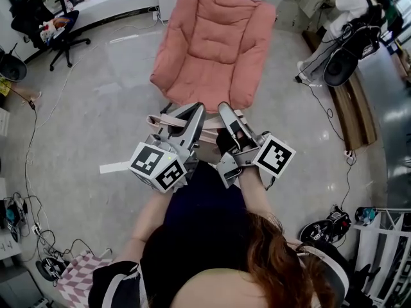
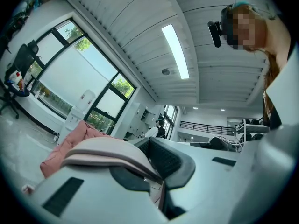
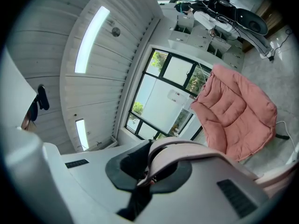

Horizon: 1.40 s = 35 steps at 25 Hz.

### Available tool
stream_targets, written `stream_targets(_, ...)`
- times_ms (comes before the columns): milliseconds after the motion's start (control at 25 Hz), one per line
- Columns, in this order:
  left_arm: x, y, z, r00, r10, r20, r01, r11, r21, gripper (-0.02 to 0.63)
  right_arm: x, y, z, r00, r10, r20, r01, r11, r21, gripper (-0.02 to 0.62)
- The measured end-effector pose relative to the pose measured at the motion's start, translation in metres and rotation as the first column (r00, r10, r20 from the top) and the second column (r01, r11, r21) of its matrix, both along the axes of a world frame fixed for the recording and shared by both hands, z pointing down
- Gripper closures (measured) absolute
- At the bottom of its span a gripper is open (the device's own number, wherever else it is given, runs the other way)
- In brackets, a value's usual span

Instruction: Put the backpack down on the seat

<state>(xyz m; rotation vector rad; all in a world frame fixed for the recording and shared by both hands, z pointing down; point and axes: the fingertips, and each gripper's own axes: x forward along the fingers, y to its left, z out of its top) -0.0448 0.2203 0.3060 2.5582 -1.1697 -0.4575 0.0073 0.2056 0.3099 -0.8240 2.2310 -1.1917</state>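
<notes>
- A smooth grey floor [image 1: 109, 108] fills the head view, with thin cables trailing over it. Only this view shows it at length.
- One pink padded chair [image 1: 215, 43] stands ahead of the person. It is soft, quilted fabric with rounded corners, and its seat is bare. The right gripper view shows it from the front [image 3: 238, 115]. The left gripper view catches only a pink edge of it [image 2: 70, 141].
- Two dark office chairs stand far off, one at the upper left [image 1: 54, 24] and one at the upper right [image 1: 350, 50].
- The backpack [image 1: 207, 140] hangs in front of the chair's front edge, between the two grippers, and is not on the seat. Mostly its flat, pale pink webbing straps [image 1: 160, 119] show, because the grippers cover its body.
- The left gripper [image 1: 194, 111] is grey moulded plastic with dark ribbed pads. Its own view shows the jaws [image 2: 149, 157] clamped on one strap [image 2: 107, 148].
- The right gripper [image 1: 225, 110] matches it. Its jaws [image 3: 149, 164] are pinched on one strap [image 3: 187, 150] that loops over them.
- Two cubes with black and white square markers sit on the grippers, one on the left [image 1: 157, 165] and one on the right [image 1: 277, 156].
- Only the gripper views show the white panelled ceiling, its strip lights and the tall black-framed windows.
</notes>
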Motion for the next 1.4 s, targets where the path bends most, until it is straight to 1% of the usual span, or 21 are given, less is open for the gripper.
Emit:
stream_targets(120, 0.001, -0.024, 0.0, 1.0, 0.005, -0.005, -0.005, 1.0, -0.021, 0.588, 0.001, -0.025, 0.001, 1.0, 0.005, -0.018, -0.005, 1.0, -0.02, 0.563)
stream_targets(240, 0.002, -0.041, 0.004, 1.0, 0.013, -0.023, -0.014, 0.998, -0.053, 0.588, 0.0, -0.042, 0.002, 1.0, 0.001, -0.026, -0.001, 1.0, -0.021, 0.563)
stream_targets(360, 0.004, -0.055, 0.009, 0.999, 0.028, -0.031, -0.031, 0.996, -0.079, 0.588, 0.002, -0.054, 0.005, 0.999, 0.003, -0.033, -0.003, 1.0, -0.005, 0.563)
stream_targets(520, 0.012, -0.071, 0.009, 0.998, 0.054, -0.017, -0.055, 0.996, -0.068, 0.588, 0.008, -0.071, 0.005, 0.998, 0.016, -0.056, -0.014, 0.999, 0.037, 0.563)
stream_targets(720, 0.016, -0.109, 0.018, 0.996, 0.078, -0.037, -0.082, 0.992, -0.098, 0.588, 0.012, -0.108, 0.014, 0.999, 0.034, -0.011, -0.035, 0.999, -0.014, 0.563)
stream_targets(840, 0.02, -0.139, 0.02, 0.995, 0.09, -0.045, -0.094, 0.989, -0.111, 0.588, 0.017, -0.138, 0.019, 0.999, 0.049, -0.002, -0.049, 0.998, -0.042, 0.563)
stream_targets(1040, 0.018, -0.191, 0.018, 0.994, 0.092, -0.051, -0.098, 0.988, -0.122, 0.588, 0.015, -0.189, 0.016, 0.999, 0.052, -0.004, -0.052, 0.998, -0.04, 0.563)
stream_targets(1240, 0.013, -0.241, 0.021, 0.994, 0.103, -0.038, -0.108, 0.985, -0.138, 0.588, 0.009, -0.238, 0.019, 0.998, 0.056, -0.005, -0.056, 0.997, -0.048, 0.563)
stream_targets(1400, 0.011, -0.274, 0.028, 0.993, 0.107, -0.051, -0.114, 0.981, -0.155, 0.588, 0.008, -0.27, 0.027, 0.998, 0.062, -0.004, -0.062, 0.995, -0.076, 0.563)
